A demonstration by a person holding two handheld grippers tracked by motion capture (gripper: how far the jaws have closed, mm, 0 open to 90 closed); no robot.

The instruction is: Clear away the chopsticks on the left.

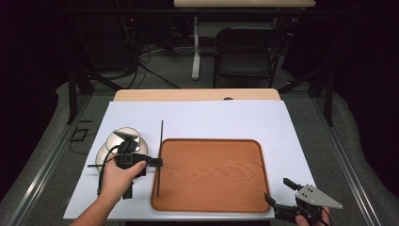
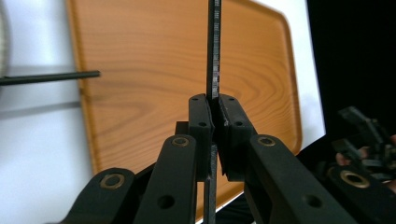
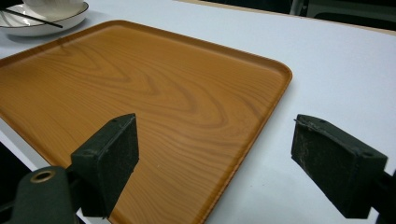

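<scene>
The left gripper [image 1: 153,161] is clamping a thin black chopstick [image 1: 160,155] over the nine o'clock rim of the brown wooden tray [image 1: 211,175]. The right gripper [image 1: 277,194], jaws standing apart, is idling off the tray's five o'clock corner. White stacked dishes [image 1: 120,141] are sitting at nine o'clock.

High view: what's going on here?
A person's left gripper is shut on a thin black chopstick, held over the left edge of the wooden tray. A second chopstick lies by the plates at the left. The right gripper waits with jaws open at the tray's near right corner, holding nothing.
</scene>
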